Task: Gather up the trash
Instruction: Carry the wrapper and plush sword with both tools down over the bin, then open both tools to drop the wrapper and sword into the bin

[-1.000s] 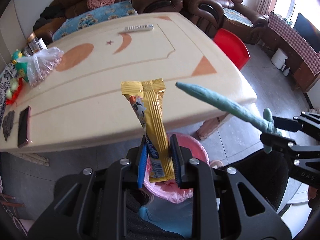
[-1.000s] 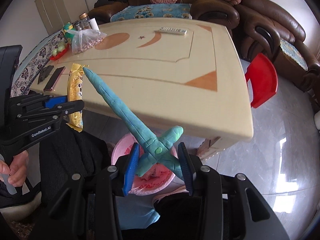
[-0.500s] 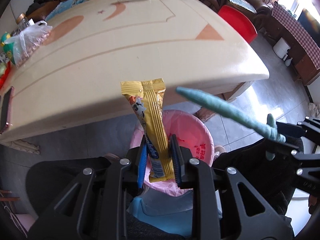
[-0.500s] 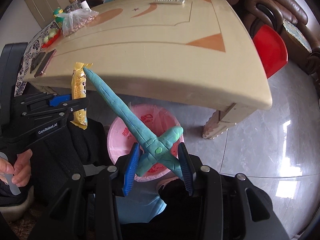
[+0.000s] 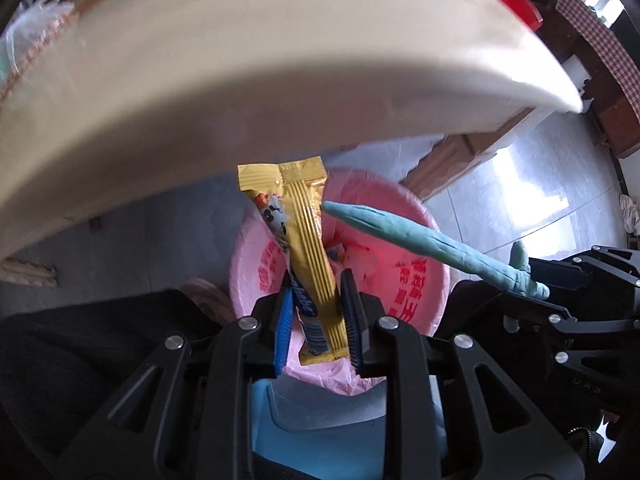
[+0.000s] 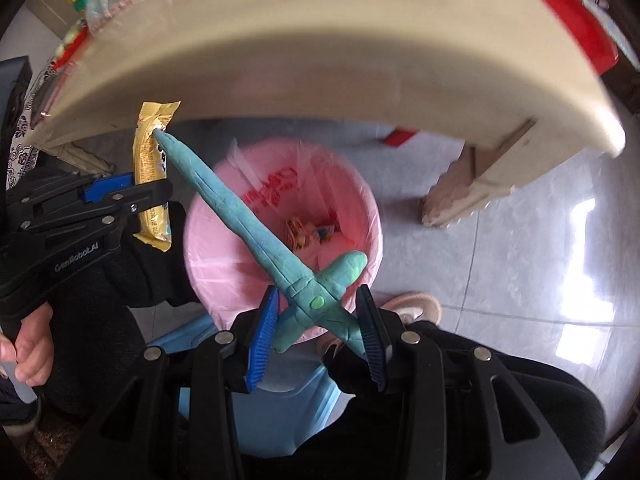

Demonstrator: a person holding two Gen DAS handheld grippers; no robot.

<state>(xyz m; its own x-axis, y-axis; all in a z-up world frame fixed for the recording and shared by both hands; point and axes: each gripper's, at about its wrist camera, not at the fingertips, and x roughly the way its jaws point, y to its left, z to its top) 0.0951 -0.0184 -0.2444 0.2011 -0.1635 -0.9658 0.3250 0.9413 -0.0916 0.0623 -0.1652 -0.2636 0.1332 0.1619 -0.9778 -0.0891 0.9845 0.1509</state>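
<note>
Two pieces of trash are shown held over the bin, one in each gripper. Compared with the views of a second and half a second earlier, in which the table top with its bag and remote filled the upper field, both cameras are now tipped downward: only the blurred front edge of the table (image 5: 280, 80) is seen above, and the pink-lined bin (image 6: 224, 240) is centred below. The left gripper (image 5: 316, 320) is pressed onto the lower part of the yellow snack wrapper (image 5: 304, 248), which stands upright between the blue pads, its crimped top raised against the table edge. The right gripper (image 6: 316, 328) is pinched on the crossguard end of the teal clay sword (image 6: 248, 220), whose blade slants up and to the left until its tip lies against or just beside the wrapper. A few small wrappers are visible at the bottom of the bin. From this arrangement, the carrying step is judged almost complete: both items hang over the bin's mouth, and the release is not yet made. Opening either gripper would be expected to let its item drop in; the long sword may catch on the rim.
</note>
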